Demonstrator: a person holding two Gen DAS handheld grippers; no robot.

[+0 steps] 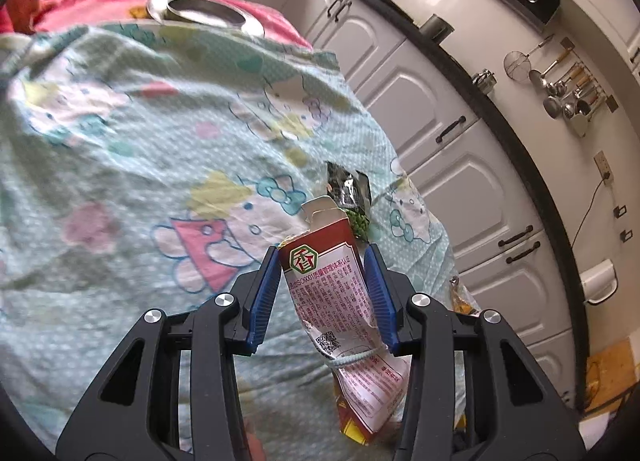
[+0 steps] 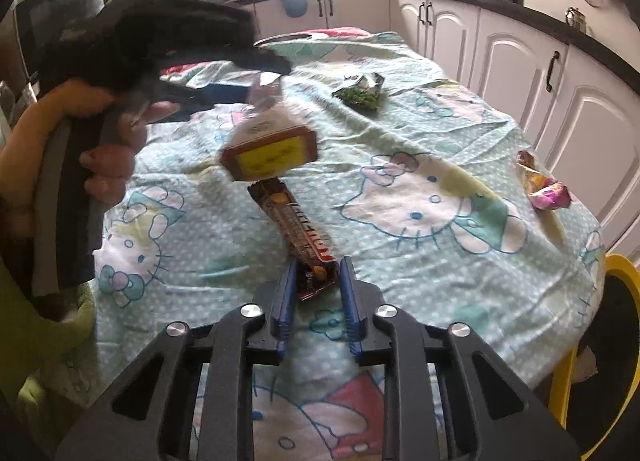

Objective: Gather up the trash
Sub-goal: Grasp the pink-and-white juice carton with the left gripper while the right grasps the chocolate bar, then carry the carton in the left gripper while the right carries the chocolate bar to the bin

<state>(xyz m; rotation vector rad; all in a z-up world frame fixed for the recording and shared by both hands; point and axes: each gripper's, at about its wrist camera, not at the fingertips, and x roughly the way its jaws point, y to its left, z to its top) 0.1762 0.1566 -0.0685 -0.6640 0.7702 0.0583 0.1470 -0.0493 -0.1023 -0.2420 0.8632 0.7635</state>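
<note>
While the left gripper (image 1: 325,261) pinches a crumpled red-and-white carton (image 1: 336,285) held above the cartoon tablecloth (image 1: 160,165), the right gripper (image 2: 318,271) clamps a brown snack wrapper's (image 2: 302,229) near end on the cloth, green-pea packet (image 2: 360,95) lying beyond.

The crumpled carton (image 1: 328,293) looks like thin printed cardboard, creased and faintly glossy, and the wrapper (image 2: 304,237) like shiny foil-plastic film. The counter (image 2: 420,189) wears a soft, matt, wrinkled printed cloth, with a polished metal bowl (image 1: 208,15) at twelve o'clock; the tongs' pads (image 1: 266,293) are ribbed blue plastic.
</note>
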